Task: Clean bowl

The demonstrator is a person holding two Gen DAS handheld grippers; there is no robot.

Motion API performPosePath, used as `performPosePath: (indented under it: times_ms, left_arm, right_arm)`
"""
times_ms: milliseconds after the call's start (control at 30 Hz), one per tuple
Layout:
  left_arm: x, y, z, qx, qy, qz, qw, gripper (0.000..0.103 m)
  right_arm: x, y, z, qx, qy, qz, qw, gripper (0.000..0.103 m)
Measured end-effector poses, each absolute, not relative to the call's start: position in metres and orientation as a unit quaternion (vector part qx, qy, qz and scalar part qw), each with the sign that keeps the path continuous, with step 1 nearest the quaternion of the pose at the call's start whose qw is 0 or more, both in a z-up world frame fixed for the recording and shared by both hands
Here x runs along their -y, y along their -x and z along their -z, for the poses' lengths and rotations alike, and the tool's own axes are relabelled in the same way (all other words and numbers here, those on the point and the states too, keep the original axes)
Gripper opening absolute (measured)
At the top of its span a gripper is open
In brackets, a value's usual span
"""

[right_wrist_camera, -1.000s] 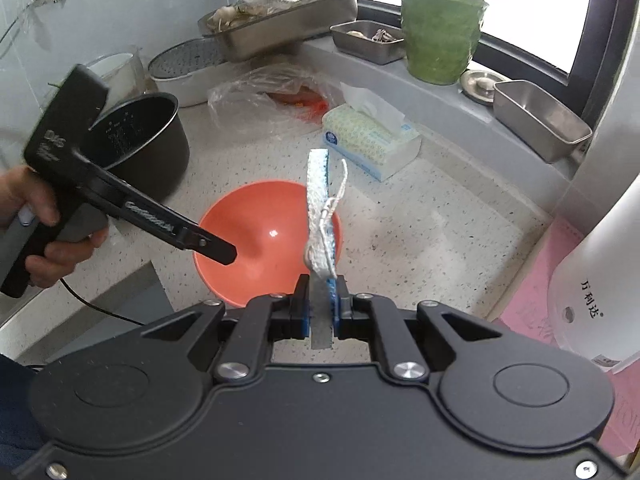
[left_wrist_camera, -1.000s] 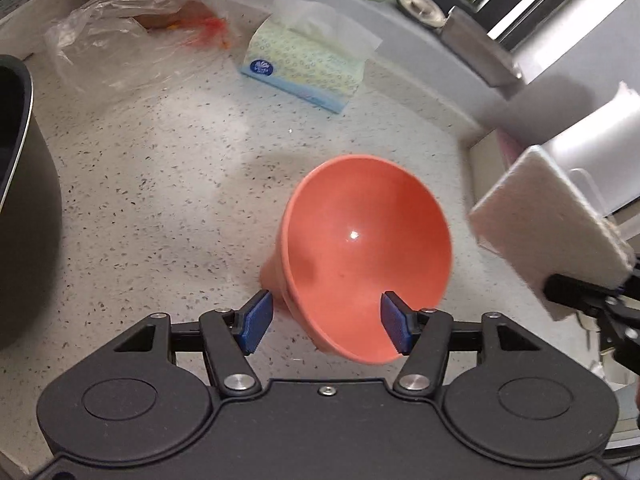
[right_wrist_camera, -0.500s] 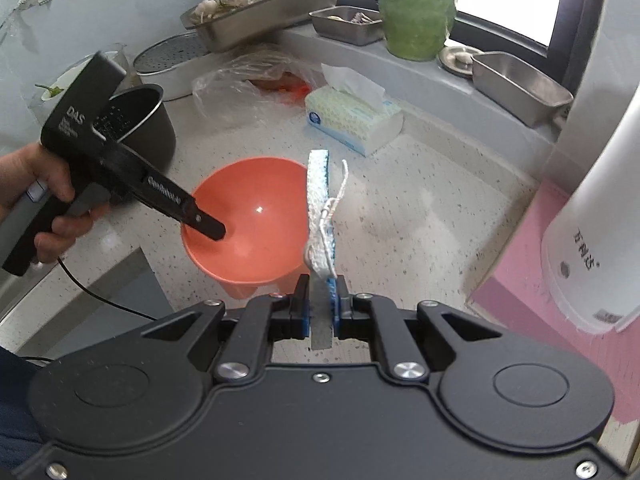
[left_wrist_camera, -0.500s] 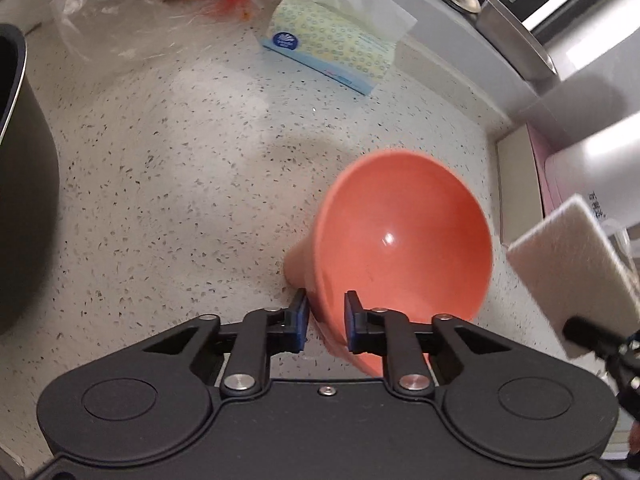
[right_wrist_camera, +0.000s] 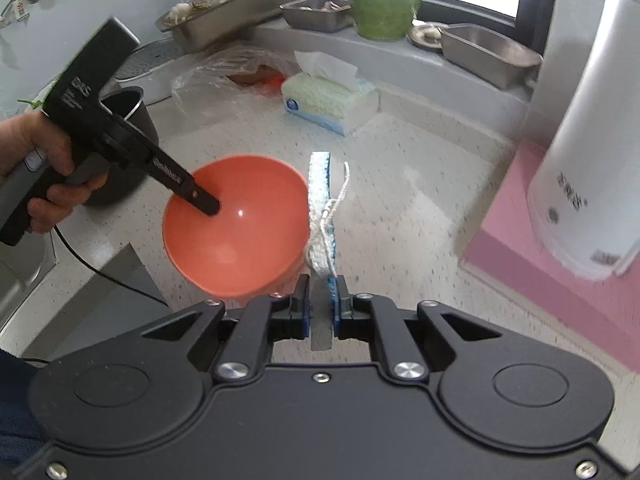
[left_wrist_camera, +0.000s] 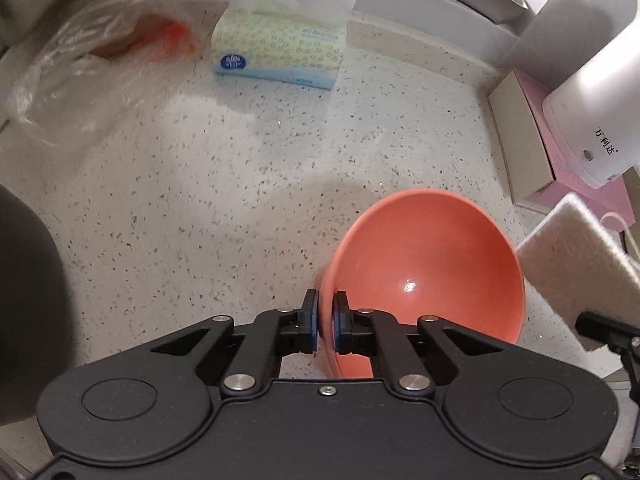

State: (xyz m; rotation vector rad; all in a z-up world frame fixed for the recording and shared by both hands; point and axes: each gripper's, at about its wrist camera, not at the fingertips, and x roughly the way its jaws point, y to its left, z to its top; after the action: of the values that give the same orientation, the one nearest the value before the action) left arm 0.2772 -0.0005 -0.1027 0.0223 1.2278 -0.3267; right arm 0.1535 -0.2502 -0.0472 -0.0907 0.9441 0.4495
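Now the left gripper (left_wrist_camera: 326, 316) has its jaws pinched on the near rim of the orange bowl (left_wrist_camera: 432, 264), tilted on the speckled counter (left_wrist_camera: 200, 184), while the right gripper (right_wrist_camera: 322, 308) clamps an upright sponge (right_wrist_camera: 320, 200) just beside the bowl's rim

Speckled countertop (left_wrist_camera: 200, 184) carries tissue pack (left_wrist_camera: 280, 50), plastic bag (left_wrist_camera: 88, 68), pink box (left_wrist_camera: 532, 148).
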Motion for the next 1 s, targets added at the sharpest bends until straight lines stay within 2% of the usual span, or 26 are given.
performPosePath:
  times_ms: [167, 500, 767, 1000]
  left_arm:
    - [0.017, -0.260, 0.094, -0.540, -0.055, 0.155, 0.826, 0.007]
    - [0.047, -0.195, 0.092, -0.402, -0.164, 0.169, 0.885, 0.009]
    - [0.036, -0.170, 0.106, -0.414, -0.147, 0.160, 0.884, 0.013]
    - [0.028, -0.172, 0.115, -0.456, -0.114, 0.143, 0.871, 0.016]
  right_arm:
    - [0.257, -0.148, 0.054, -0.457, 0.028, -0.208, 0.864, 0.012]
    - [0.261, -0.142, 0.054, -0.451, 0.014, -0.204, 0.869, 0.012]
    - [0.252, -0.133, 0.047, -0.439, 0.036, -0.214, 0.872, 0.012]
    - [0.249, -0.131, 0.050, -0.451, 0.036, -0.209, 0.867, 0.012]
